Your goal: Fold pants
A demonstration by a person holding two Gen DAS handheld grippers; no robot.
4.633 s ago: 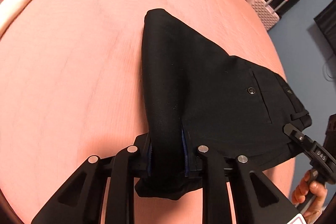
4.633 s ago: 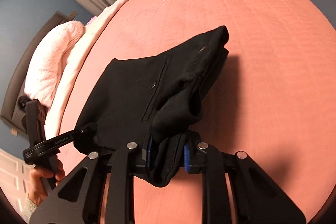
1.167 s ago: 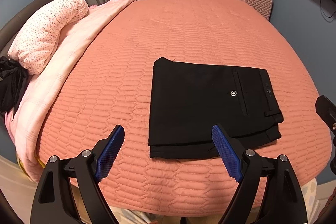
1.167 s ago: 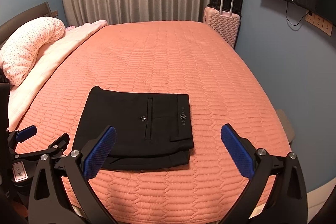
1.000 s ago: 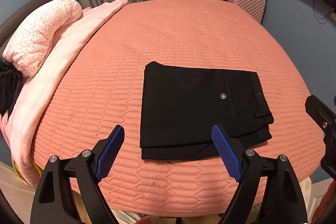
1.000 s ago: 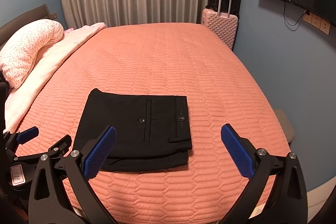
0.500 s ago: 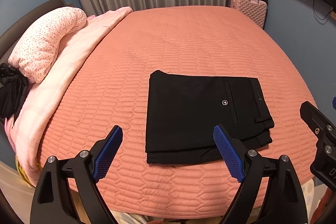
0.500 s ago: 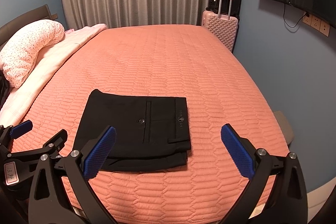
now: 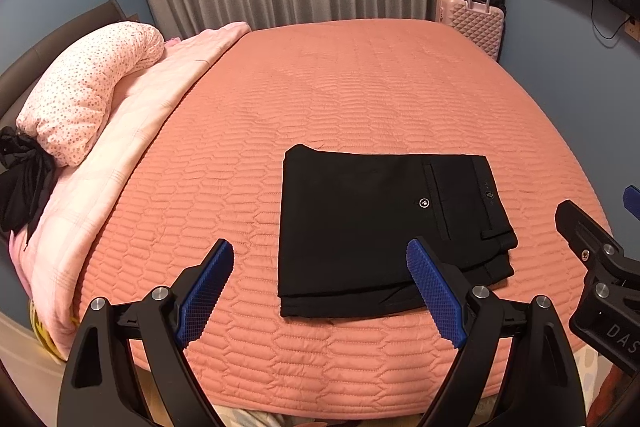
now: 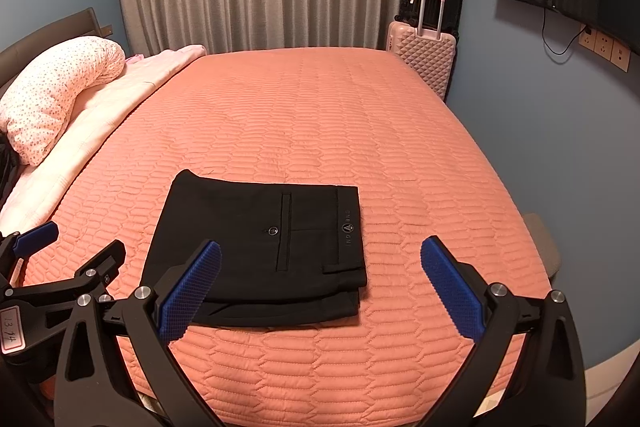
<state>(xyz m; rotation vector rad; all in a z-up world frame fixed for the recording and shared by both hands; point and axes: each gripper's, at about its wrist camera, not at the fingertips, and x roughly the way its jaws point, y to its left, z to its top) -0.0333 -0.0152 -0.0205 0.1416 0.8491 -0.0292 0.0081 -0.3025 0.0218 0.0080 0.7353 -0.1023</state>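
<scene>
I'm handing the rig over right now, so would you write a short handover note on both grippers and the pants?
Left gripper: open, empty, held off the near edge of the bed.
Right gripper: open, empty, also clear of the fabric.
Pants: black, lying flat in a compact folded rectangle near the front of the bed, back pocket button up, waistband to the right.
Done: the fold looks complete; layers are stacked, with the lower one peeking out slightly at the near edge.
Left: probably nothing, except squaring that near edge if wanted.
</scene>
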